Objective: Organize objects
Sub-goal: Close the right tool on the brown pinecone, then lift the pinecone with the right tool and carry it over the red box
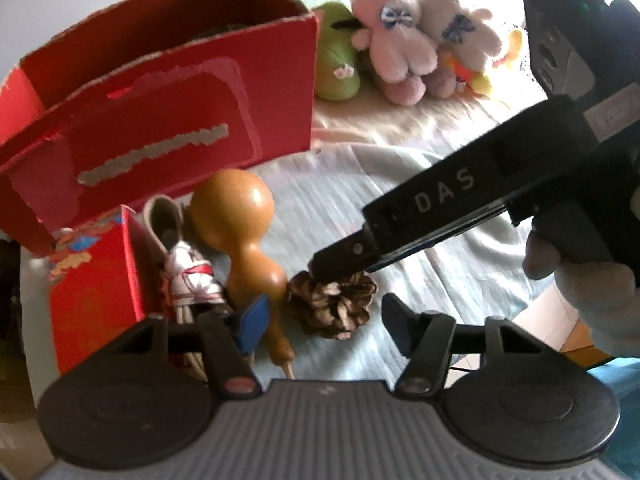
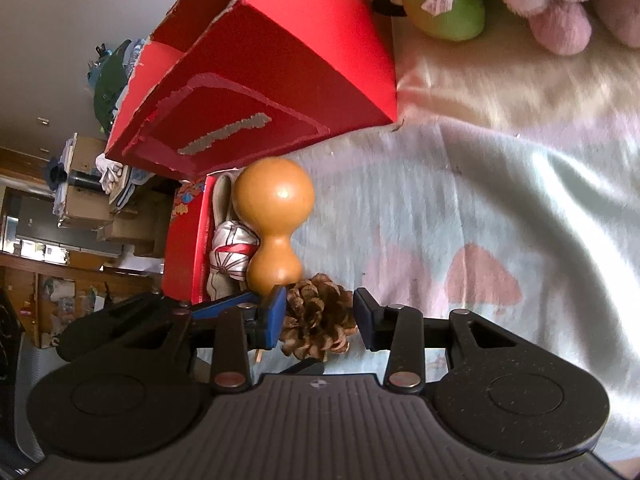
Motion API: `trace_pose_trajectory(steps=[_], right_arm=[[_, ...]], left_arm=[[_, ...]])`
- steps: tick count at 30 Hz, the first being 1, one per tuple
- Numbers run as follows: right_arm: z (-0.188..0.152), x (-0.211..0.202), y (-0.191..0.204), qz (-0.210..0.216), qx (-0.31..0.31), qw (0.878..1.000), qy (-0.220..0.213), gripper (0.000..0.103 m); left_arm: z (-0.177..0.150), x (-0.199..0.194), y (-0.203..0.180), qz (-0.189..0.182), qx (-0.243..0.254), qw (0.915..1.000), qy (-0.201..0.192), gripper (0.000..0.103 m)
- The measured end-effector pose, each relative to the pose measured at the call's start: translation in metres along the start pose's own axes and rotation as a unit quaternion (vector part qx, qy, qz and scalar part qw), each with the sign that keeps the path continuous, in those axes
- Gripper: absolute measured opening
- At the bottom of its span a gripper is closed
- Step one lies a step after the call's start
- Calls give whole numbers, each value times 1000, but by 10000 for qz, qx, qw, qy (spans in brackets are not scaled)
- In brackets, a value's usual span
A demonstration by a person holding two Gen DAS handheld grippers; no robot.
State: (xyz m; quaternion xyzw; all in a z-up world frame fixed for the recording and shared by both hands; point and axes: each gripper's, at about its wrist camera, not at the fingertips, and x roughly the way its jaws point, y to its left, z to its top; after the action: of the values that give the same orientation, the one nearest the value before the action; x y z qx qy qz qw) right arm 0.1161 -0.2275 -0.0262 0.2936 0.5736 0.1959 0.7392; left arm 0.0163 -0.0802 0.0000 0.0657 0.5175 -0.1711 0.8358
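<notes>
My right gripper is nearer, its released jaws straddling the pinecone, while my left gripper hangs back, also released.

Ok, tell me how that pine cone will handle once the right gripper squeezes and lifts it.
The pine cone is probably light. Its open, flared scales look brittle, so a hard squeeze from the right gripper may chip them. The uneven scales should catch on the pads, making slipping unlikely, though it might twist.

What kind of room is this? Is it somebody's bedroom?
Probably a bedroom at home. Everything lies on a soft, wrinkled bedsheet, plush toys are piled at the far end, and stacked boxes and shelves stand beyond the edge.
</notes>
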Motion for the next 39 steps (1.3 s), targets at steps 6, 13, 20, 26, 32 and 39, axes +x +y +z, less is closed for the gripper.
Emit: trace_pose_trajectory(steps=[6, 13, 20, 26, 32, 39], right_arm=[[-1, 0, -8, 157, 261, 9995, 58, 42], [-4, -7, -11, 156, 323, 9993, -37, 33], [-7, -31, -15, 170, 562, 9975, -395, 33], [3, -66, -4, 32, 558, 9940, -939, 33], [25, -93, 24, -113, 210, 9896, -1419, 33], [70, -104, 72, -317, -436, 9819, -1818, 32]], left_arm=[[-1, 2, 0, -60, 41, 10000, -23, 54], [0, 4, -6, -179, 204, 9996, 59, 46], [9, 0, -13, -325, 479, 9983, -51, 45], [31, -14, -26, -472, 916, 9939, -403, 45], [62, -35, -23, -585, 1254, 9866, -865, 45], [102, -63, 0, -566, 1511, 9771, -1389, 45]])
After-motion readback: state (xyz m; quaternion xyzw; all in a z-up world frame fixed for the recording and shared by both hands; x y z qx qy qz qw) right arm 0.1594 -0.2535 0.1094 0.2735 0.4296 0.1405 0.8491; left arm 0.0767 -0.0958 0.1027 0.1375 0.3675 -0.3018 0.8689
